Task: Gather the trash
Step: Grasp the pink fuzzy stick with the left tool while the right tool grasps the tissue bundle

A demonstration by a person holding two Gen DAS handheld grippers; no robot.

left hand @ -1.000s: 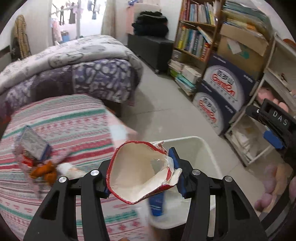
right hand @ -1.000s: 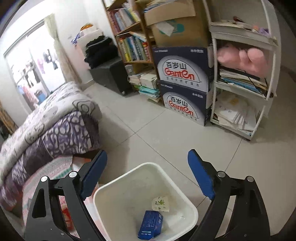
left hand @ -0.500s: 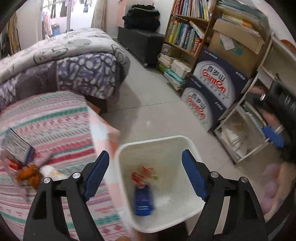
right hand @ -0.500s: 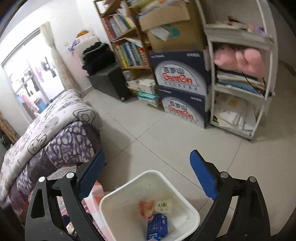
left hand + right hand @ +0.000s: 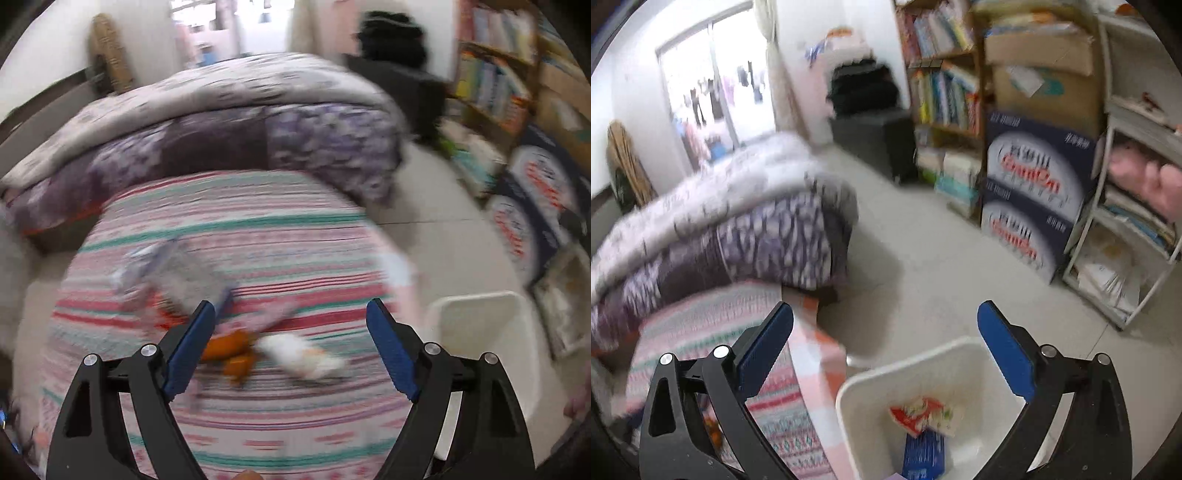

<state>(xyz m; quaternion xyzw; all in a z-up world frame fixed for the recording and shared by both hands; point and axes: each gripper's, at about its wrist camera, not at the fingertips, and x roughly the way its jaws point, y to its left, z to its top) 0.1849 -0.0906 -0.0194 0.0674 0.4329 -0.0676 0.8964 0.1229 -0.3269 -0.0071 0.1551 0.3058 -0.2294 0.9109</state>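
My left gripper (image 5: 290,347) is open and empty above a striped cloth-covered table (image 5: 240,424). On the cloth lie orange scraps (image 5: 231,352), a crumpled white piece (image 5: 295,354) and a silvery blue wrapper (image 5: 166,273), all blurred. The white bin (image 5: 480,332) stands on the floor to the right. My right gripper (image 5: 884,350) is open and empty above the bin (image 5: 857,417), which holds a red and white carton (image 5: 916,411) and a blue box (image 5: 921,456).
A bed with a purple and grey quilt (image 5: 221,122) lies behind the table. Bookshelves (image 5: 942,85), stacked blue printed boxes (image 5: 1030,210) and a white rack (image 5: 1134,221) line the right wall. Grey tile floor (image 5: 923,273) lies between.
My left gripper opened and dropped the red and white carton into the bin, then swung left over the table. My right gripper stayed open near the bin.
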